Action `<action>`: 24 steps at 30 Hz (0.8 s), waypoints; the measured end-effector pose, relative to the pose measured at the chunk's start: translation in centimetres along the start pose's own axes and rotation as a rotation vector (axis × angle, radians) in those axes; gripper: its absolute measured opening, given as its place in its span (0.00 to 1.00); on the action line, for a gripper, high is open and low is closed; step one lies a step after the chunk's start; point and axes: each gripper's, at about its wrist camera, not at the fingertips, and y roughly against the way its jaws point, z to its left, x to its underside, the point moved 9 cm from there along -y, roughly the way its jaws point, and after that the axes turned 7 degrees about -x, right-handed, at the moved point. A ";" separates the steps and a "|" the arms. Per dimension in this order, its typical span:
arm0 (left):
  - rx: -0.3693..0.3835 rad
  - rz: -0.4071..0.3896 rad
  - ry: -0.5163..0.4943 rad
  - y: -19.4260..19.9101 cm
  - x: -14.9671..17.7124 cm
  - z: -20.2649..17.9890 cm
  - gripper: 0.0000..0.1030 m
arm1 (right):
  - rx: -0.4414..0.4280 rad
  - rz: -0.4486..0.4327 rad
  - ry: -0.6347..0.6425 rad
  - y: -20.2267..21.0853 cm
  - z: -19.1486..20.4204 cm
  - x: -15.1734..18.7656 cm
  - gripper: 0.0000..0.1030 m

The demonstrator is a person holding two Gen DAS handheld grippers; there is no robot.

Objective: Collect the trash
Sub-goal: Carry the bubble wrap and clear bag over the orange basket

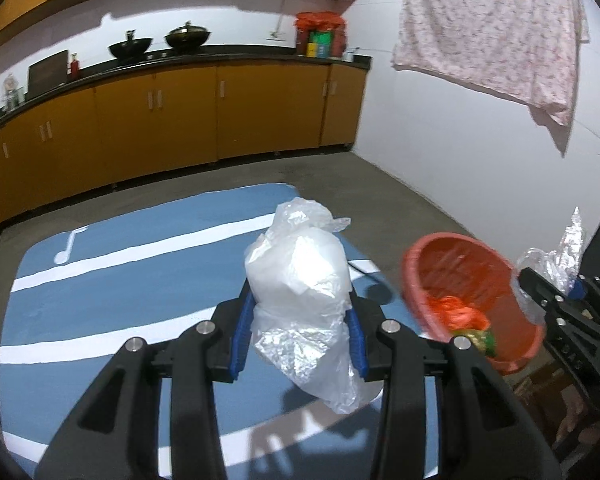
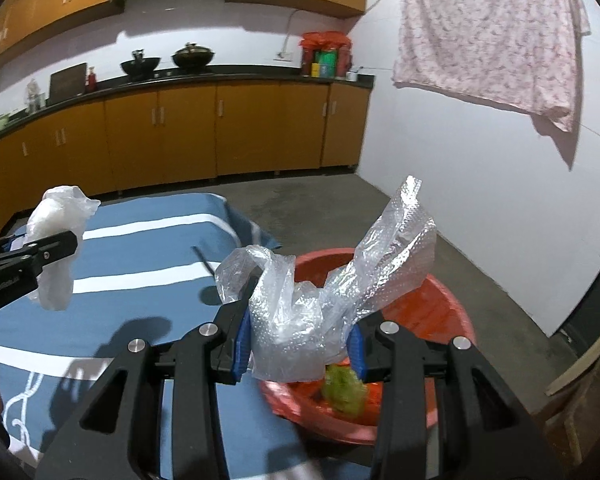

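My left gripper [image 1: 298,330] is shut on a crumpled white plastic bag [image 1: 300,276], held above the blue striped cloth [image 1: 120,280]. My right gripper [image 2: 298,346] is shut on a wad of clear bubble wrap [image 2: 340,280], which hangs over the near rim of a red plastic basin [image 2: 444,308]. In the left wrist view the red basin [image 1: 472,276] sits to the right of the bag, with orange and green scraps [image 1: 466,320] inside. The right gripper [image 1: 548,300] with its bubble wrap [image 1: 568,248] shows there at the far right. The left gripper [image 2: 66,248] shows at the left of the right wrist view with the white bag [image 2: 56,216].
The blue cloth [image 2: 140,248] covers a low table on a grey concrete floor. Orange kitchen cabinets [image 1: 220,116] with woks on the counter run along the back wall. A pink patterned cloth [image 1: 492,28] hangs at the upper right. A wooden board [image 2: 580,368] leans at the right.
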 end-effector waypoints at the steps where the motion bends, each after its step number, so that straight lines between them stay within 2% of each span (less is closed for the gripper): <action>1: 0.008 -0.002 -0.005 0.1 0.0 -0.6 0.39 | 0.007 0.000 -0.005 0.0 -0.3 0.0 0.38; 12: 0.111 0.004 -0.038 -0.1 0.1 -7.7 0.39 | 0.082 0.002 -0.059 0.7 -4.6 0.9 0.38; 24: 0.199 0.036 -0.084 -2.0 0.5 -13.6 0.39 | 0.114 0.019 -0.133 -0.2 -8.0 2.0 0.38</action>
